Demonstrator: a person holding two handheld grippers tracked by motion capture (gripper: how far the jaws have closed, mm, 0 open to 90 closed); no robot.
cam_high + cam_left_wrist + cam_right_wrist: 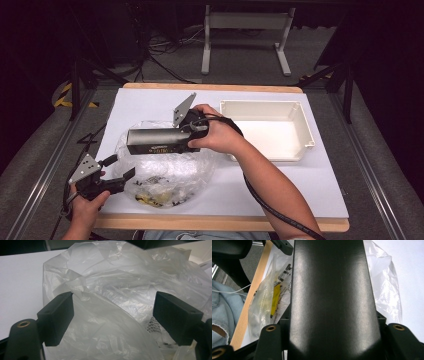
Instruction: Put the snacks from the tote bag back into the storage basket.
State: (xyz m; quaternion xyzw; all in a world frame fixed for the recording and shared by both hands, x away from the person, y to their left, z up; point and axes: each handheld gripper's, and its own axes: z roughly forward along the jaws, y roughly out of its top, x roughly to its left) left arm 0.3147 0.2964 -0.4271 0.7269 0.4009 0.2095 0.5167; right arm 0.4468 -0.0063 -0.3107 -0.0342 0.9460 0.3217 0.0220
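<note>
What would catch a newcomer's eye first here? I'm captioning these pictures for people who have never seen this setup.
First, the long dark box that the right gripper holds clamped above the crumpled clear plastic bag at the table's middle. Next, the left gripper at the bag's near left edge, jaws open around the plastic. Then the empty white tray on the right.

The high view looks forward and down from above the person's side of the desk (320, 200), well back from the plastic bag (165, 170). The left gripper view sits just beside the bag, facing into it. The right gripper view looks down past a dark box (332, 295) onto the same bag
</note>
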